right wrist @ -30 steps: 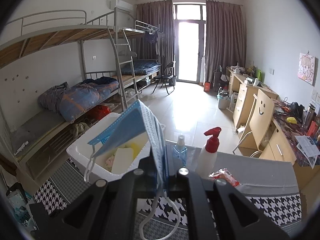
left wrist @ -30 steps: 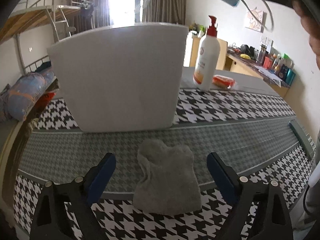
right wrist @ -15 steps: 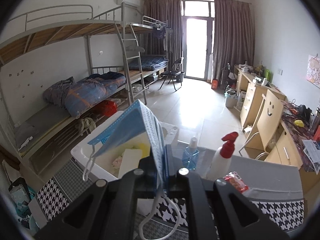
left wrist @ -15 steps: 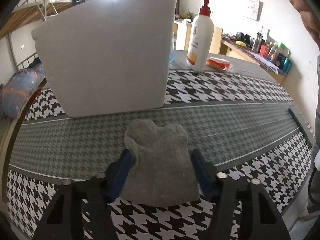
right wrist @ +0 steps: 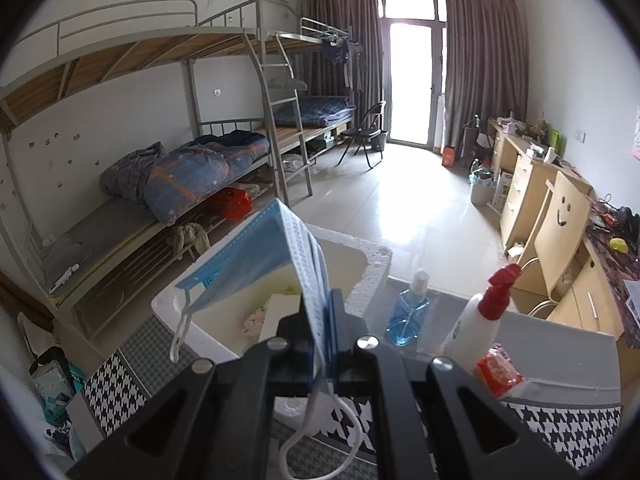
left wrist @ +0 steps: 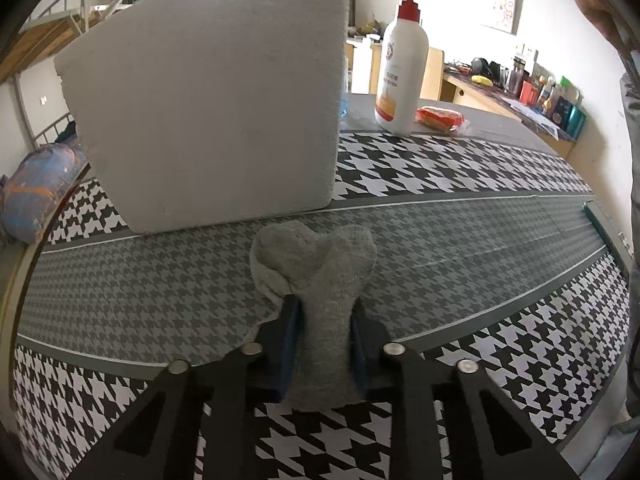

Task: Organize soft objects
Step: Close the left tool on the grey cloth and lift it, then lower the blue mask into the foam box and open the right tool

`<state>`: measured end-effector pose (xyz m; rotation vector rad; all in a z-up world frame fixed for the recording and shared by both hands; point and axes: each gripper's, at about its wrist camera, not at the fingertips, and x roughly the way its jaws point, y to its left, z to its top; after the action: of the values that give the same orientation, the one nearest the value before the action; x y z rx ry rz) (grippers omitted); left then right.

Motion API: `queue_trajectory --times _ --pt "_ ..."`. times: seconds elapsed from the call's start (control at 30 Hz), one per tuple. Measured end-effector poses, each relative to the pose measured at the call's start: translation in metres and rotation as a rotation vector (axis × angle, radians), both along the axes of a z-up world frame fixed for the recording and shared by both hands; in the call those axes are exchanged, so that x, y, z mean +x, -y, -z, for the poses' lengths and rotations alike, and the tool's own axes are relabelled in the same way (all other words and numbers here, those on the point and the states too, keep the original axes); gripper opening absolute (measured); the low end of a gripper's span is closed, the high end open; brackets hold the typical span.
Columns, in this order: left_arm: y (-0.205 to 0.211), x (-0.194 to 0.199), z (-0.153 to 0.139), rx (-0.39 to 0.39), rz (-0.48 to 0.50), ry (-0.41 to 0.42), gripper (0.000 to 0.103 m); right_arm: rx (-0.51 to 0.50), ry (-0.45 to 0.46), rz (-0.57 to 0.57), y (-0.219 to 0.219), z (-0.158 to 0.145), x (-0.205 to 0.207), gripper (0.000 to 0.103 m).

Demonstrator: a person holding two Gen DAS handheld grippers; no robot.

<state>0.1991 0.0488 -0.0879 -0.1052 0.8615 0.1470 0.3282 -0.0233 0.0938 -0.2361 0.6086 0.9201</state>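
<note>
Houndstooth tablecloth (left wrist: 460, 168) is covering the table; I'm looking over it into a dorm room with bunk beds (right wrist: 168, 128) running along the left wall. Far left on the cloth, white foam box (left wrist: 216, 112) is sitting open-topped, near wall facing me. Just in front of it, gray sock (left wrist: 316, 276) is lying on the gray band, and I'm closing the left gripper (left wrist: 322, 320) on it: jaws are narrowing, pads pressing both sides, fabric bunching between them. Right of the box, lotion pump bottle (left wrist: 400, 68) is standing upright, red packet (left wrist: 440, 118) lying just beside it. Right gripper (right wrist: 322, 332) is pinching a blue face mask (right wrist: 256, 264), jaws fully together, mask hanging above the box opening, ear loops dangling. Blue spray bottle (right wrist: 410, 312) is standing between box and pump bottle.
</note>
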Motion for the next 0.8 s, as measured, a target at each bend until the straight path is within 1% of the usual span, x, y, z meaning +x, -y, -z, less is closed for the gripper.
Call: queue_trajectory --times 0.1,0.33,0.5,0.73,0.8 --pt "-0.003 -0.001 -0.001 -0.007 0.006 0.005 0.016 -0.005 -0.007 -0.010 -0.004 0.001 0.002 0.009" --pt "-0.003 -0.011 -0.010 -0.022 0.032 0.043 0.015 -0.019 -0.024 -0.024 -0.015 0.005 0.005 0.009" --pt "-0.013 -0.020 -0.019 -0.023 0.009 0.071 0.015 -0.034 -0.032 -0.026 -0.021 0.007 0.010 0.009" --pt "-0.024 -0.024 -0.029 -0.024 -0.023 0.096 0.015 -0.051 -0.092 -0.024 -0.031 0.016 0.021 0.009" --pt "-0.027 -0.025 -0.033 -0.024 -0.033 0.106 0.015 -0.053 -0.099 -0.024 -0.031 0.016 0.022 0.013"
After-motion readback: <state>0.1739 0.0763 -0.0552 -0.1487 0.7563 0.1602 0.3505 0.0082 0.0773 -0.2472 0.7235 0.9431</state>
